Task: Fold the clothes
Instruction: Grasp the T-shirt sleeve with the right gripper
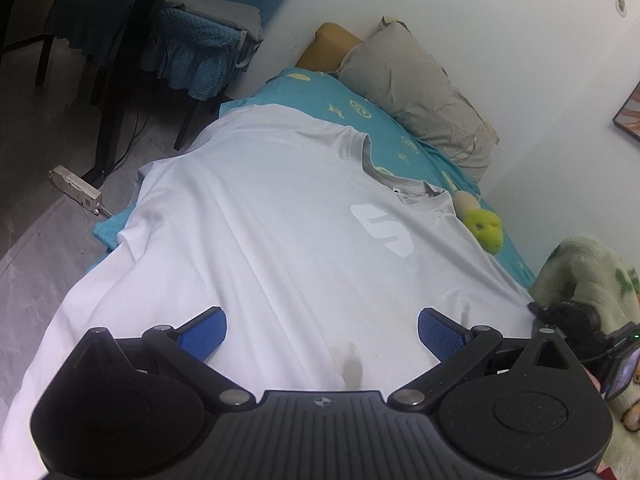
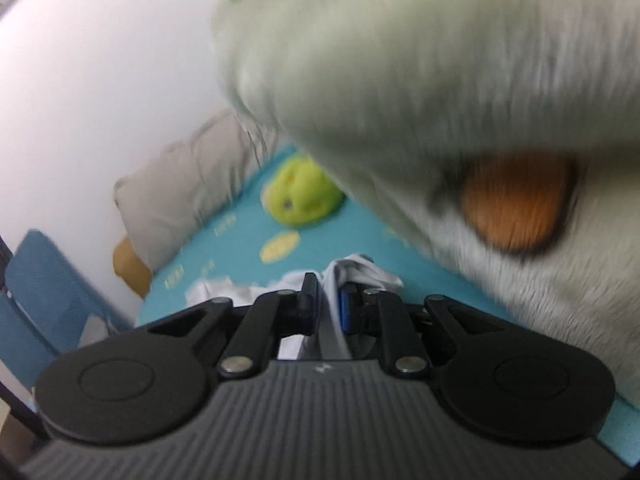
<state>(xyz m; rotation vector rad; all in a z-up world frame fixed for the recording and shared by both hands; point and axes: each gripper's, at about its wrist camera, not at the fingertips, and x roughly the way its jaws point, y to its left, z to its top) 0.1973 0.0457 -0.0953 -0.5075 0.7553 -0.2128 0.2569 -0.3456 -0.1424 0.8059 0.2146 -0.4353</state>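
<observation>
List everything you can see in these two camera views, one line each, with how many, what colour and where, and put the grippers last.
T-shirt: one, white, spread flat on the bed, collar toward the pillows.
Bedsheet: one, turquoise with yellow prints, under the T-shirt.
Pillow: one, beige, at the head of the bed by the wall.
Cushion: one, mustard, behind the pillow.
Plush toy: one, yellow-green, beside the T-shirt collar.
Fleece blanket: one, pale green, at the bed's right edge.
Chair: one, dark with teal cover, on the floor.
Power strip: one, grey, on the floor.
Left gripper: black with blue pads, open over the T-shirt.
Right gripper: black, shut on white T-shirt fabric.
</observation>
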